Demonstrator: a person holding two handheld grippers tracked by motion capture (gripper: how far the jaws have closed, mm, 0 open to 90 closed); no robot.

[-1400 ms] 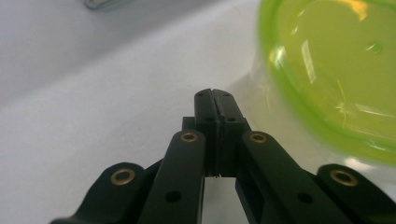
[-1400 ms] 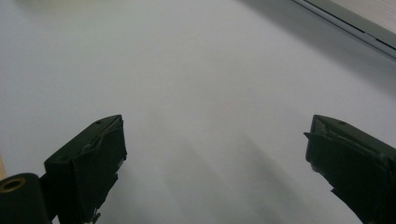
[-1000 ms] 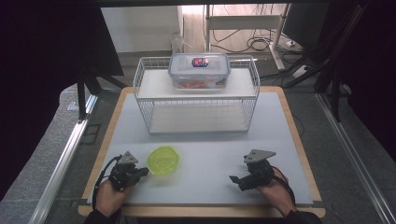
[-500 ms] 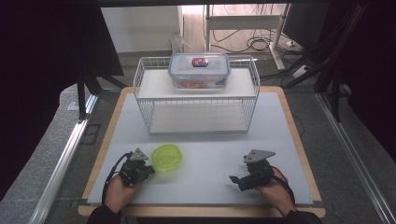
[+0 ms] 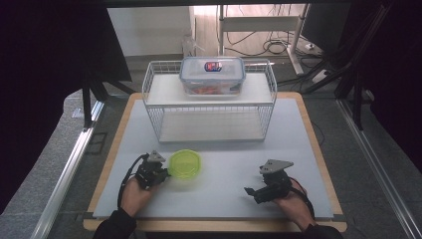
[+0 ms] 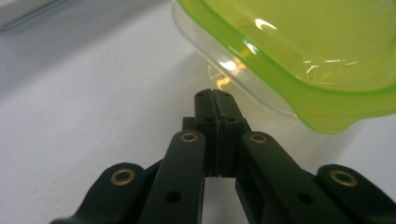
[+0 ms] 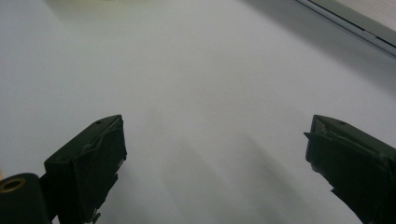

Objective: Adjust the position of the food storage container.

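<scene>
A round clear container with a lime-green lid (image 5: 185, 164) rests on the white table at front left. My left gripper (image 5: 161, 175) lies against its left side, shut with nothing between the jaws. In the left gripper view the closed tips (image 6: 215, 95) sit just below the green lid's rim (image 6: 303, 60), at the clear wall. My right gripper (image 5: 255, 193) rests at front right, pointing left. Its jaws stand wide open (image 7: 215, 149) over bare table.
A white wire rack (image 5: 268, 82) stands across the back of the table. A clear box with a blue-rimmed lid (image 5: 212, 74) sits on its top shelf. The lower shelf (image 5: 209, 127) is bare. The table's wooden edge (image 5: 313, 134) runs along the right.
My left gripper has moved forward and to the right, up against the green-lidded container, which has slid a little right and away. The right gripper has stayed still.
</scene>
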